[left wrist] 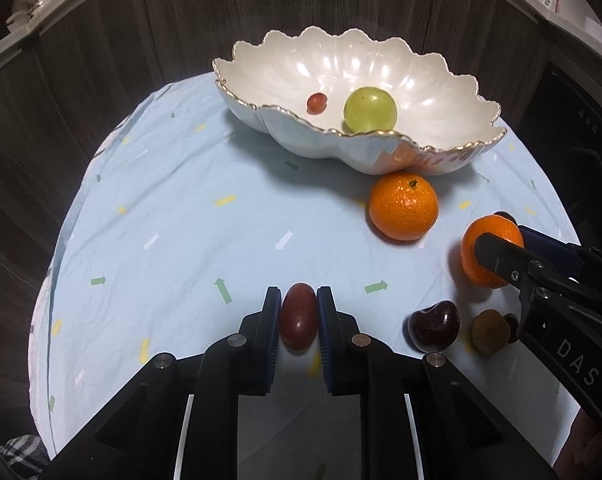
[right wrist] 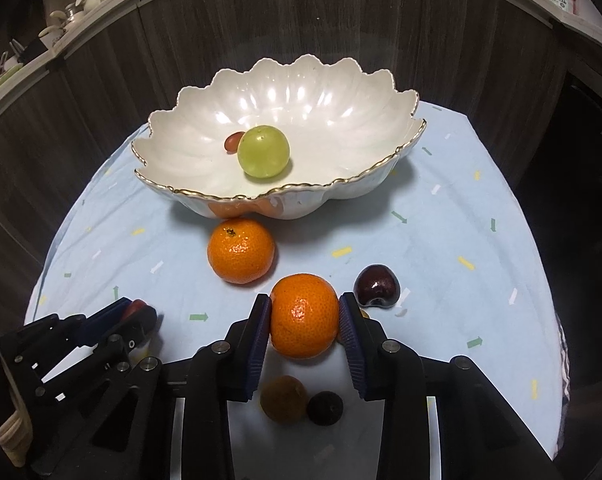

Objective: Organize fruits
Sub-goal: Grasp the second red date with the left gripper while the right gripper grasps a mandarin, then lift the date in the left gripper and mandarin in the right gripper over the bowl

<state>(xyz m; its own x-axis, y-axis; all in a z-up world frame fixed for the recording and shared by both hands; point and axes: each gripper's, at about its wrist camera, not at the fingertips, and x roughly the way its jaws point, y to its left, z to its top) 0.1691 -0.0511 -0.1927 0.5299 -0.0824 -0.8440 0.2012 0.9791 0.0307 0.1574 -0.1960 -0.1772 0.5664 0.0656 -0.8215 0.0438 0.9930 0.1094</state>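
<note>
Right wrist view, scalloped bowl (right wrist: 341, 92) holding green grape (right wrist: 263, 152), small red fruit (right wrist: 232, 142)

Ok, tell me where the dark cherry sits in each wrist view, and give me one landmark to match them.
Left wrist view: the dark cherry lies at lower right, on the cloth.
Right wrist view: the dark cherry lies right of centre, beside the mandarin in the right tongs.
Shared landmark: the scalloped white bowl holding a green grape.
</note>
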